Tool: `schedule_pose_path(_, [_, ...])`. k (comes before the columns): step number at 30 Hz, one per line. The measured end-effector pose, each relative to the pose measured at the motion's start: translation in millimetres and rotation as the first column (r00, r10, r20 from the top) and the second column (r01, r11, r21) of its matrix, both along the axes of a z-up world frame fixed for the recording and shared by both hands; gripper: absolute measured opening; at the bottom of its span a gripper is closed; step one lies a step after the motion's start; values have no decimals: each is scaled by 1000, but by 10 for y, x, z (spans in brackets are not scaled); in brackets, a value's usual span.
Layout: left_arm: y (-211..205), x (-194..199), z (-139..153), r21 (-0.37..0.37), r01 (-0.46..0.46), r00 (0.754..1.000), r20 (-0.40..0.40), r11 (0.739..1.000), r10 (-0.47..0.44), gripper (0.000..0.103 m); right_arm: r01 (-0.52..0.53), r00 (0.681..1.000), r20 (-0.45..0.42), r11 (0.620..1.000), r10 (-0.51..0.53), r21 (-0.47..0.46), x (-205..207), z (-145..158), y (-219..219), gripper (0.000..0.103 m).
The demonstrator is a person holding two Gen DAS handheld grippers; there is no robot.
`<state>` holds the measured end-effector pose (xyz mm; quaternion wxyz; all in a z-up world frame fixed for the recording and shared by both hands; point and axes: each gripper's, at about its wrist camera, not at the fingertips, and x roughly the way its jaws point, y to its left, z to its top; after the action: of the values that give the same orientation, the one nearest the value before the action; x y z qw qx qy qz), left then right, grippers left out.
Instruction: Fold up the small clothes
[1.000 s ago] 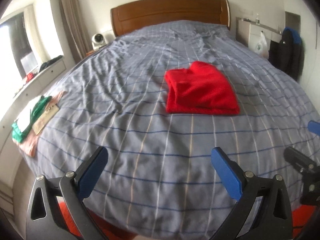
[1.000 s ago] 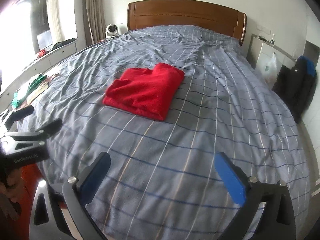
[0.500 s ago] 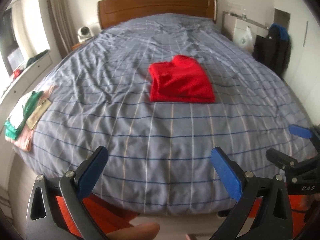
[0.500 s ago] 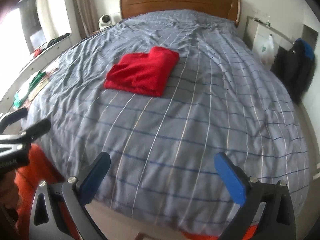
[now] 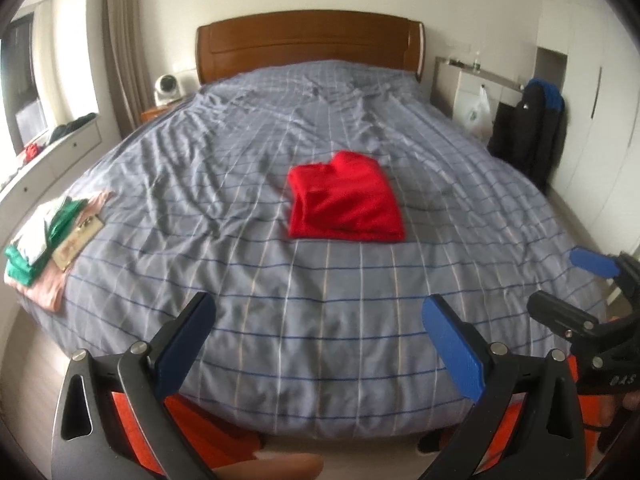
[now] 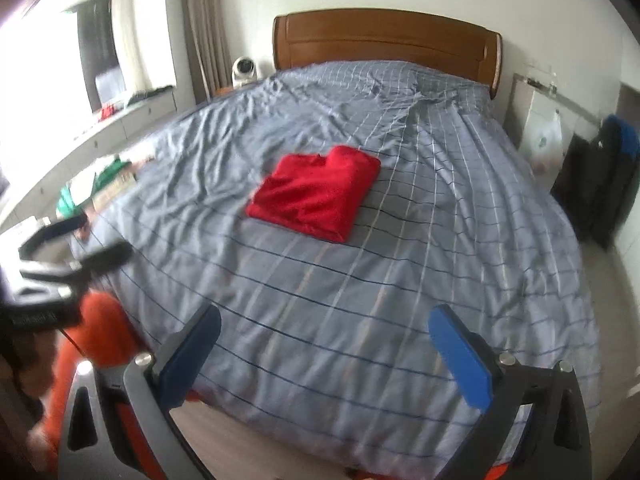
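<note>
One folded red garment (image 5: pixel 345 200), squarish, axis unclear

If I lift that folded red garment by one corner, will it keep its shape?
Probably not. The red garment looks like soft fabric in loose layers, so it would likely droop and unfold. It seems light. On the wrinkled bedspread, pushing may bunch it rather than slide it.

The left gripper (image 5: pixel 320 340) is held level with its jaws spread wide and nothing between them. The right gripper (image 6: pixel 328 348) sits beside it to the right, jaws equally wide and empty.
</note>
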<state>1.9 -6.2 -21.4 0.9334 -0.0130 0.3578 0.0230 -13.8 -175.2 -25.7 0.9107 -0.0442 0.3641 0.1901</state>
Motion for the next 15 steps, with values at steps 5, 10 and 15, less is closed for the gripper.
schedule_pose_path(5, [-66,-72,-36,34,7,1000,-8,999,-7,103,-4,999,35,1000,5,-27,-175,-23,49,102])
schedule_pose_path(10, [-104,-111,-35,14,24,1000,-11,1000,-24,103,-41,998,56,998,38,46,-309,-41,-11,102])
schedule_pose_path(15, [-183,-143,-36,48,36,999,-26,998,-34,103,-54,997,49,998,55,-24,-343,-112,106,102])
